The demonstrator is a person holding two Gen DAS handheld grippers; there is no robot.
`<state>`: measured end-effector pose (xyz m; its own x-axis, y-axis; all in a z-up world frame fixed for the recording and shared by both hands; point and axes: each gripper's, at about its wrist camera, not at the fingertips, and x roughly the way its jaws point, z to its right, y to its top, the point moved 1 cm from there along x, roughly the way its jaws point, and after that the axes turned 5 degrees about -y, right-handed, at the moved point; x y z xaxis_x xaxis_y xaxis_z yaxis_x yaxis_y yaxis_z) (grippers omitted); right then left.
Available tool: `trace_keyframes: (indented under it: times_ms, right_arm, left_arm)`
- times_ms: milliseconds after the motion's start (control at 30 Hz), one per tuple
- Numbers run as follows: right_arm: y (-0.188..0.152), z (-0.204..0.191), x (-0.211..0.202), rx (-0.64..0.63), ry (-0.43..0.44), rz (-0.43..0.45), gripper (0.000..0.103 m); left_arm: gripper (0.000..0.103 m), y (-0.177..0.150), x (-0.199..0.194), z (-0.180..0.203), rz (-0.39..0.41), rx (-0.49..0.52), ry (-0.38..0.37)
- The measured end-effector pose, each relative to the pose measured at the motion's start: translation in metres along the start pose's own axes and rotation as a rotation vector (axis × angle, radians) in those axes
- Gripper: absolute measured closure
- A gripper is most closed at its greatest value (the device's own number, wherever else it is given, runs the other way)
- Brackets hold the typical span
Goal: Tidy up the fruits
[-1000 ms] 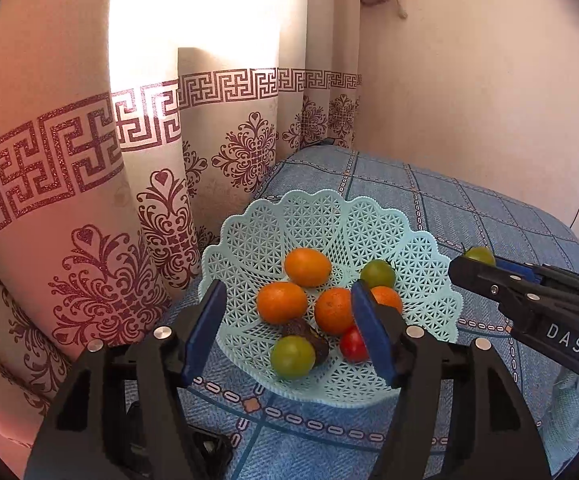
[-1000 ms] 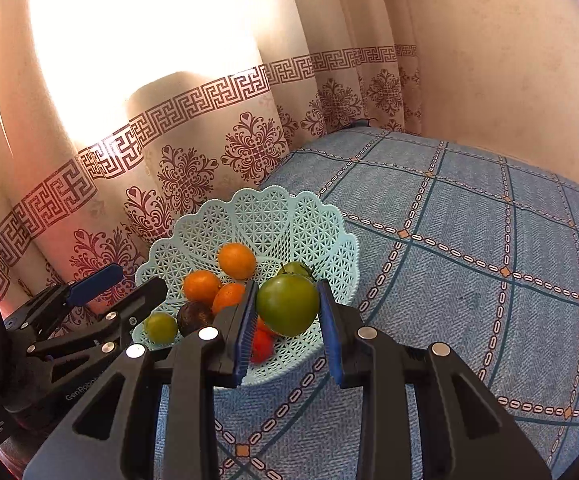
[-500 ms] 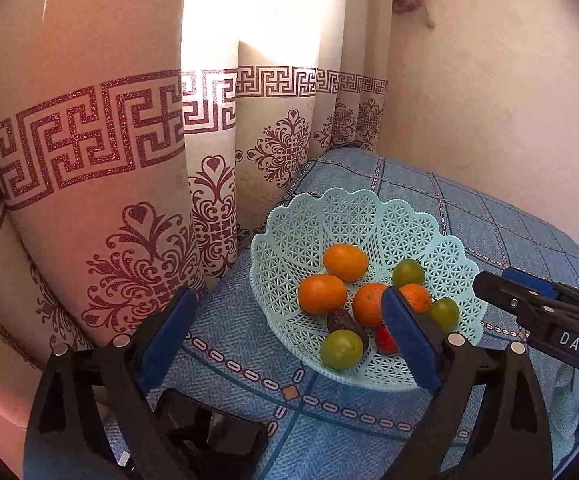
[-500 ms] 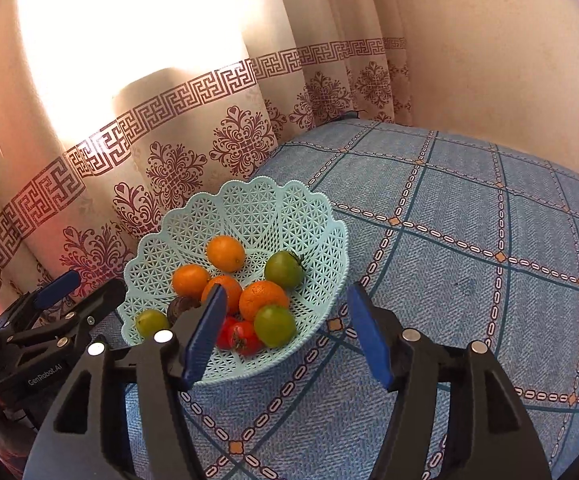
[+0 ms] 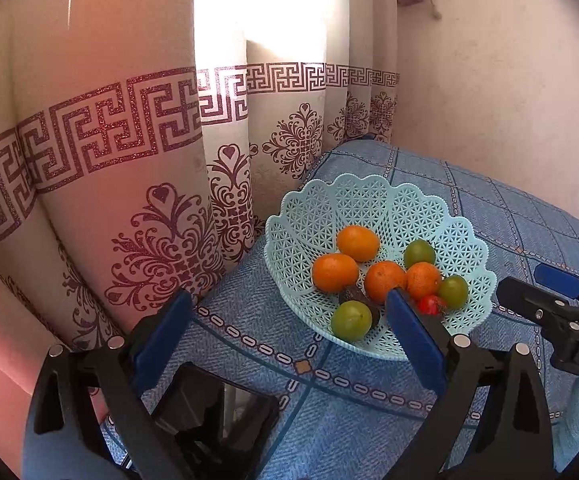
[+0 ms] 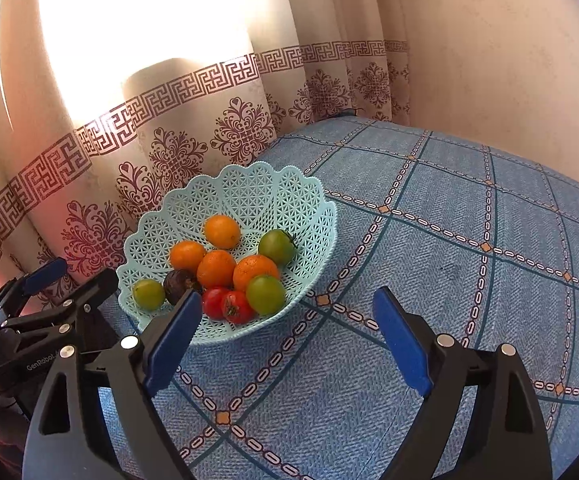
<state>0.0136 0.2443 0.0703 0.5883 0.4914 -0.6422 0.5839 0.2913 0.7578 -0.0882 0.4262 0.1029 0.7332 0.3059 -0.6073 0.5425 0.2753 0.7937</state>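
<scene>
Both grippers, left (image 5: 285, 332) and right (image 6: 287, 330), are hovering spread and empty; fruits are sitting in the lattice basket (image 6: 249, 184). Likely finishing; next move calls for checking the blue cloth (image 6: 449, 280) for strays.

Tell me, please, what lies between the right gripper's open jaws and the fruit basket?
Only bare blue checked cloth separates the right gripper from the basket, as the right wrist view shows.

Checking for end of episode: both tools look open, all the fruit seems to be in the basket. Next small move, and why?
Probably just ease both tools back and stop. The right tool and left tool are open and hold nothing, and every fruit in view, oranges, green and red tomatoes and a dark fruit, sits inside the basket. No loose fruit shows on the blue cloth.
</scene>
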Motion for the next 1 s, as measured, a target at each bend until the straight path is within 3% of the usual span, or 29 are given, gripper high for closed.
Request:
trace_keyframes:
  times_ms: [167, 333, 1000]
  right_arm:
    - [-0.002, -0.013, -0.012, -0.095, -0.042, 0.038, 0.010]
    - [0.000, -0.013, -0.019, -0.090, -0.023, 0.043, 0.006]
    - [-0.005, -0.013, -0.016, -0.103, -0.031, 0.017, 0.005]
  left_arm:
    - [0.004, -0.005, -0.010, 0.005, 0.020, 0.004, 0.047]
    - [0.004, -0.007, -0.014, 0.013, 0.039, 0.038, 0.095]
    - [0.004, -0.009, -0.017, 0.022, 0.050, 0.055, 0.115]
